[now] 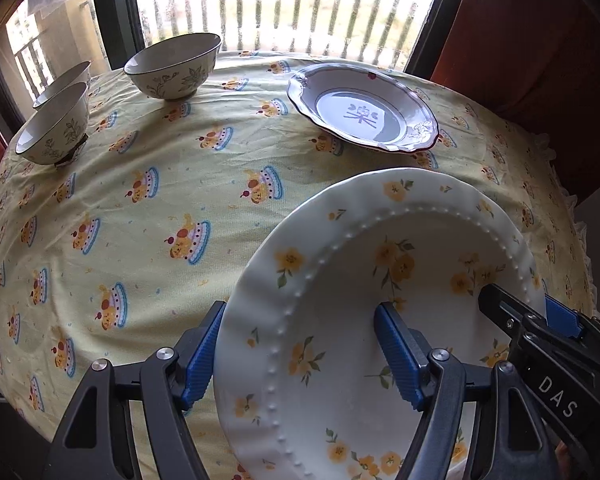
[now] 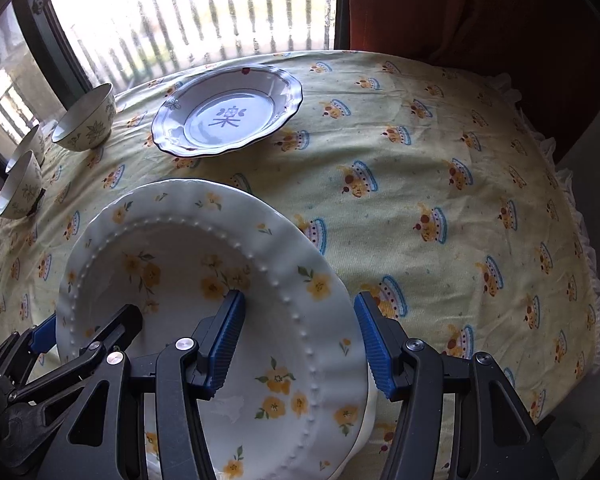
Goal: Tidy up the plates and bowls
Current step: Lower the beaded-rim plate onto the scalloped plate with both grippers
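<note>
A white plate with yellow flowers (image 1: 340,280) lies at the near edge of the table; it also shows in the right wrist view (image 2: 172,248). My left gripper (image 1: 300,348) is open and straddles the plate's left rim, one blue pad outside, one over the well. My right gripper (image 2: 300,340) is open and straddles the right rim the same way; it shows in the left wrist view (image 1: 528,312). A scalloped white plate with a blue character (image 1: 362,110) (image 2: 228,114) lies further back. Three floral bowls (image 1: 174,66) (image 1: 54,128) (image 1: 66,80) stand at the back left.
A yellow tablecloth with a cake pattern (image 1: 160,208) covers the table. A window with a railing (image 1: 292,4) is behind it. Red curtains (image 2: 480,8) hang at the right. The cloth's frilled edge (image 2: 588,240) drops off on the right.
</note>
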